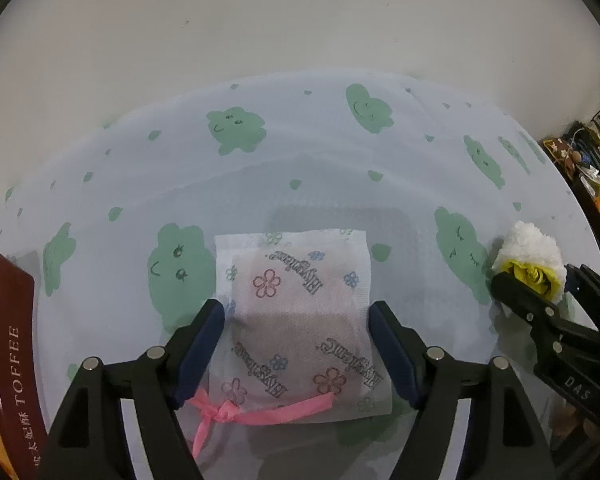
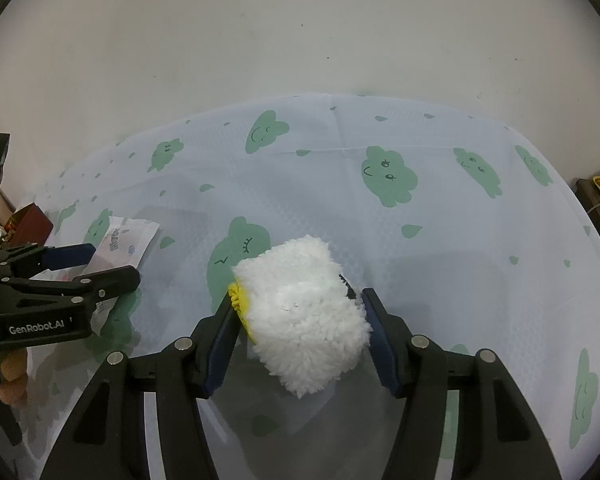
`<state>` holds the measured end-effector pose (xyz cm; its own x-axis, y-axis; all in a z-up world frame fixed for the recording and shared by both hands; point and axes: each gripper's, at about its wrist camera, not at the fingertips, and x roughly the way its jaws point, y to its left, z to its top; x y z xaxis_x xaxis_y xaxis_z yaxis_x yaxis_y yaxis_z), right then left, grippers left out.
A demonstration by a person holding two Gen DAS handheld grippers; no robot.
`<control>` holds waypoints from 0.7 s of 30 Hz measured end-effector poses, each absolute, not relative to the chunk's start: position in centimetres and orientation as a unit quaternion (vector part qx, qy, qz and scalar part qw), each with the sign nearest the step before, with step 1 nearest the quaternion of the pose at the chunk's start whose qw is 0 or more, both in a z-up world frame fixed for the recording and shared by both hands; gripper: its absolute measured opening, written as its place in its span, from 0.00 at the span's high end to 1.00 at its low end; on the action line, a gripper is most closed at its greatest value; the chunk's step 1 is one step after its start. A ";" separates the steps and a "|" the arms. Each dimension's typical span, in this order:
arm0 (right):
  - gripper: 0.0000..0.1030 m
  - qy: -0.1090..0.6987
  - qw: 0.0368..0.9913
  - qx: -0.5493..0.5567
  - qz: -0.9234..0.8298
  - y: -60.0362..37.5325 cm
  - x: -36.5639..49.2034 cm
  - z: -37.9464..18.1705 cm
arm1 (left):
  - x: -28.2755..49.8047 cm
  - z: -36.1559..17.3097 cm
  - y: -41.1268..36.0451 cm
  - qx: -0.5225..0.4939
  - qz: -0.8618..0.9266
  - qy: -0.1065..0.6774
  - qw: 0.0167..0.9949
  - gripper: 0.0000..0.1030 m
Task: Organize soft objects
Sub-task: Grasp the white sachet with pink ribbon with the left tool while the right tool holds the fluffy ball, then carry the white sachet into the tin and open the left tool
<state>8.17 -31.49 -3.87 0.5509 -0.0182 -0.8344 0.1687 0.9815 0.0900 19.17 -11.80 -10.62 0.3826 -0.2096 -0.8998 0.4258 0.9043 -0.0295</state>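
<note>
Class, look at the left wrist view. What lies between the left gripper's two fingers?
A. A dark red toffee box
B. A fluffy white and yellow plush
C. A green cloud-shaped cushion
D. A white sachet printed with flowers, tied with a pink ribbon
D: the flower-printed sachet with its pink ribbon sits between the left gripper fingers, while the plush is in the right gripper.
</note>
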 end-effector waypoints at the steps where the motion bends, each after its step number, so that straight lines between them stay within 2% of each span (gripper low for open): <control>1: 0.44 0.471 0.877 0.079 -0.054 -31.5 8.2 -3.9 | 19.2 -10.5 -11.9 0.107 -0.191 0.519 0.826 0.39; 2: 0.44 0.471 0.877 0.079 -0.054 -31.5 8.2 -3.9 | 19.1 -10.4 -11.9 0.107 -0.192 0.518 0.827 0.51; 3: 0.44 0.471 0.877 0.079 -0.054 -31.6 8.2 -3.9 | 19.0 -10.2 -11.9 0.109 -0.195 0.517 0.827 0.56; 5: 0.44 0.471 0.877 0.080 -0.053 -31.6 8.2 -3.9 | 18.8 -9.9 -11.7 0.108 -0.202 0.517 0.825 0.75; 8: 0.44 0.471 0.877 0.078 -0.054 -31.5 8.2 -3.9 | 18.4 -9.5 -11.3 0.106 -0.211 0.524 0.818 0.81; 18: 0.44 0.467 0.878 0.093 -0.048 -31.8 8.1 -3.8 | 15.6 -7.1 -9.4 0.105 -0.197 0.504 0.834 0.82; 21: 0.47 0.463 0.879 0.100 -0.049 -31.9 8.0 -3.7 | 14.8 -6.0 -8.6 0.100 -0.192 0.498 0.840 0.82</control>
